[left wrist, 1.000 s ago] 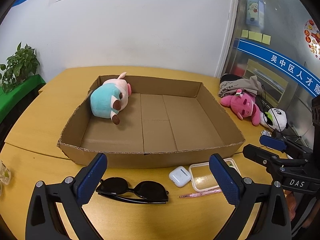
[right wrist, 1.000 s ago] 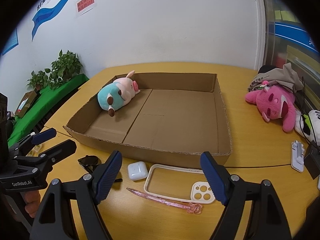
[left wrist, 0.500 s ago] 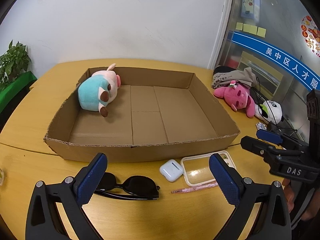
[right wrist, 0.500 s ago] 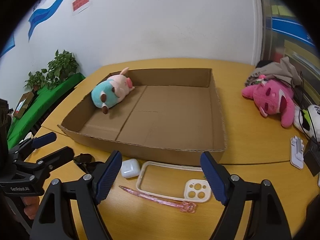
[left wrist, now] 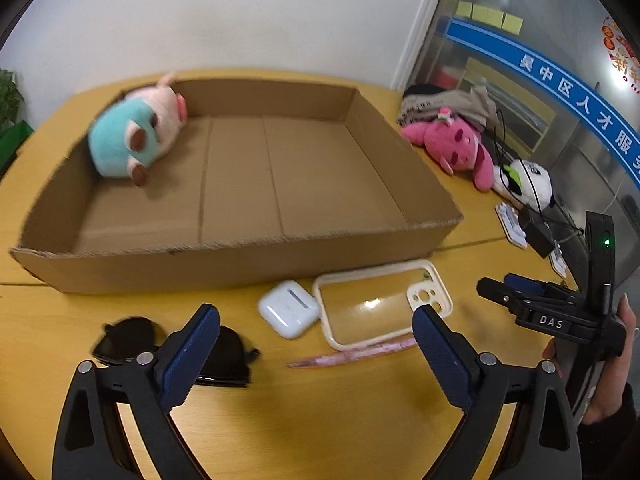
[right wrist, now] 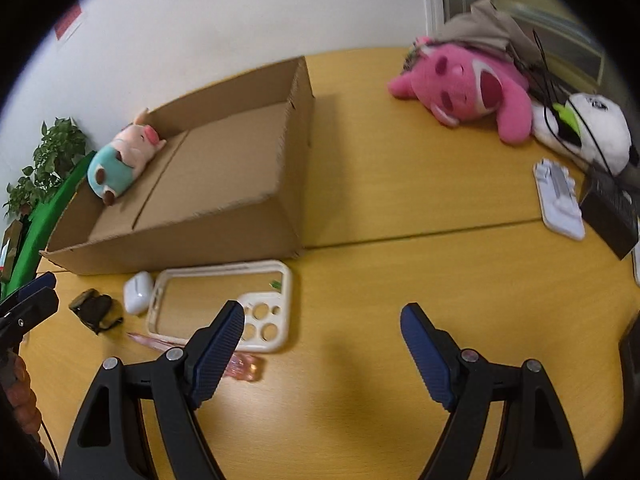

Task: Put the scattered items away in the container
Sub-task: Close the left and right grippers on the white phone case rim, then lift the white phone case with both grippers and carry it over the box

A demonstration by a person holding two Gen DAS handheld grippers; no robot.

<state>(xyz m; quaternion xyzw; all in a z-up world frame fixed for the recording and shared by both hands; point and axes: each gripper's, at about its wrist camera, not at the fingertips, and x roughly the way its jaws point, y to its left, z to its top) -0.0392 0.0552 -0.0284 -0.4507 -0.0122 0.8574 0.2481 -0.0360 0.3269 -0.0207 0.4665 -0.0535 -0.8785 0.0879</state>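
Yellow counter [left wrist: 320, 420] holds sunglasses [left wrist: 168, 352], earbud case [left wrist: 289, 309], phone case [left wrist: 380, 304] and pen [left wrist: 352, 354] just outside the cardboard box [left wrist: 240, 268] — left gripper [left wrist: 316, 352], jaws just narrowing slightly, and right gripper [right wrist: 322, 344] both spread, empty, likely lining up pickups.

Both grippers are built alike: black plastic arms with triangular cut-outs, fastened by round silver screws, and tipped with dark blue ribbed pads. The left gripper [left wrist: 316, 344] is seen from behind its own two fingers, and so is the right gripper [right wrist: 322, 334]. On the side of the right gripper, as caught by the left wrist camera, white letters "DAS" are printed, and a small green light is lit on its upright black body. A dark sleeve [left wrist: 612, 436] is worn at the wrist of the right hand [left wrist: 608, 364]
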